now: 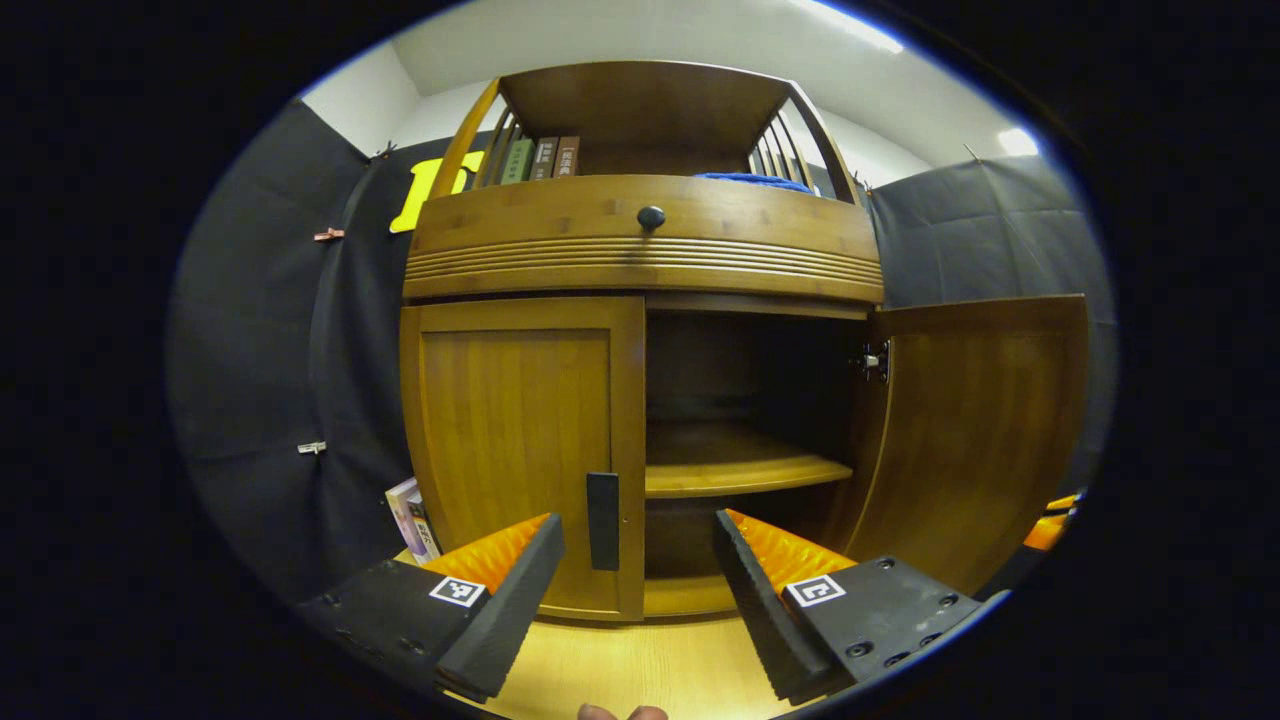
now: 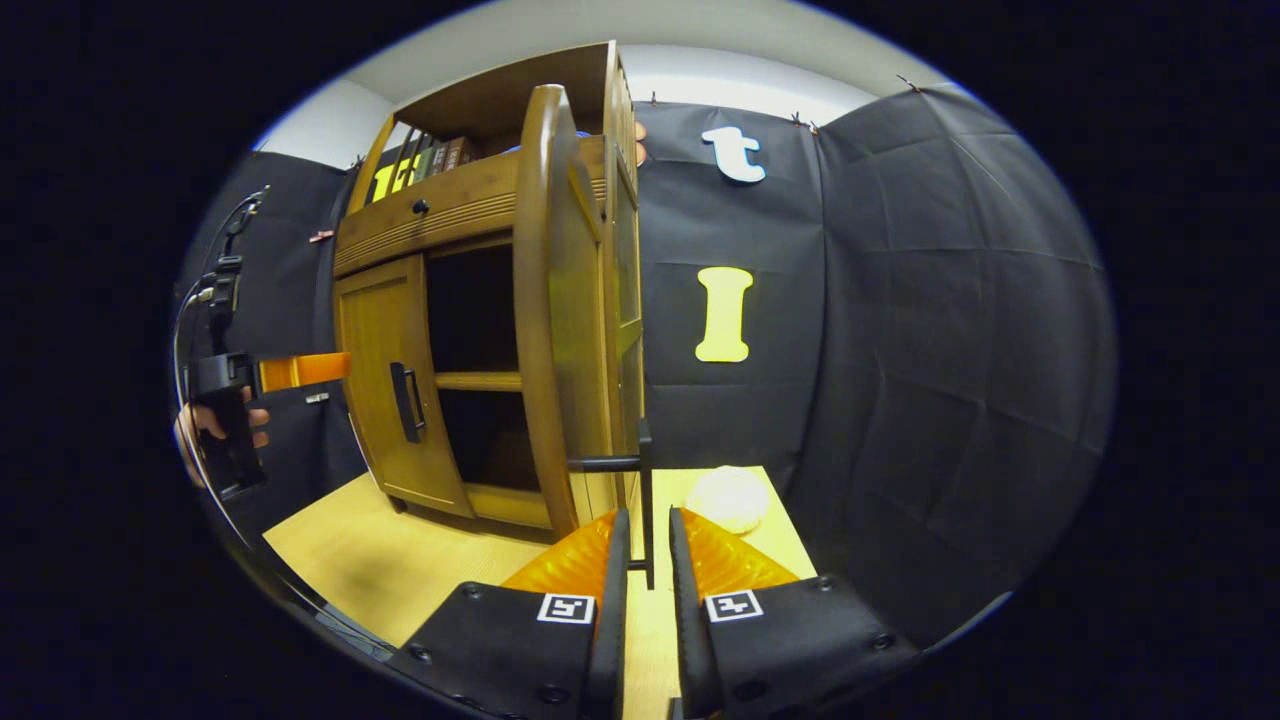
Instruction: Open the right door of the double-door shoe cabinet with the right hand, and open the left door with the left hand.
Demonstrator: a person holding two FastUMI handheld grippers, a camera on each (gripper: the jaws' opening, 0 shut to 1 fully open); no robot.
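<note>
The wooden shoe cabinet (image 1: 640,265) faces me in the left gripper view. Its left door (image 1: 515,450) is closed, with a dark vertical handle (image 1: 602,520) at its inner edge. My left gripper (image 1: 635,575) is open just short of that handle, which sits between the fingers, nearer the left one. The right door (image 1: 980,430) is swung wide open, baring a shelf (image 1: 740,470). In the right gripper view that door (image 2: 548,300) is edge-on. Its handle (image 2: 648,480) runs between the fingers of my right gripper (image 2: 648,515), which stand close around it; contact is unclear.
A drawer with a round knob (image 1: 651,216) sits above the doors, with books (image 1: 540,158) and blue cloth (image 1: 750,181) on top. More books (image 1: 412,520) lean left of the cabinet. A pale round object (image 2: 728,498) lies on the wooden table (image 2: 400,560) by the open door.
</note>
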